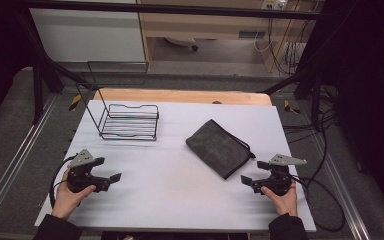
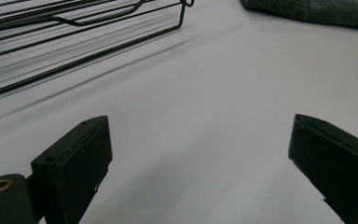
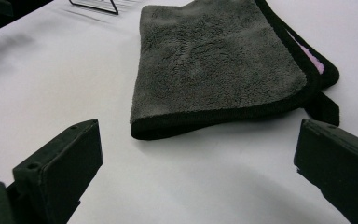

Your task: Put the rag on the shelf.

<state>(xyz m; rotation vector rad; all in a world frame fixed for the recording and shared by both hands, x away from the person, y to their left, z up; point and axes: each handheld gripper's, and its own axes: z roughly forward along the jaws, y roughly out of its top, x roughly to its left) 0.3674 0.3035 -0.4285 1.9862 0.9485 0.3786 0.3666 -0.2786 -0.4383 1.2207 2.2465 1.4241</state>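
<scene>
Left gripper [image 1: 111, 181]: jaws spread wide, empty, low over the white table [image 1: 180, 185], near-left.
Right gripper [image 1: 250, 181]: jaws spread wide, empty, near-right.
Folded grey microfibre cloth [image 1: 219, 146]: flat on table, just ahead of the right gripper, not touching it.
Black wire rack [image 1: 129, 121]: far-left, ahead of the left gripper, well apart from the cloth.

Both hands wearing dark sleeves. Left gripper [image 1: 111, 181] and right gripper [image 1: 248, 182]: black bodies, each carrying a grey three-cornered plate on top, trailing black cable. Jaws showing as blocky matte-black pads with small screw holes; brass-coloured insert showing near left base.
</scene>
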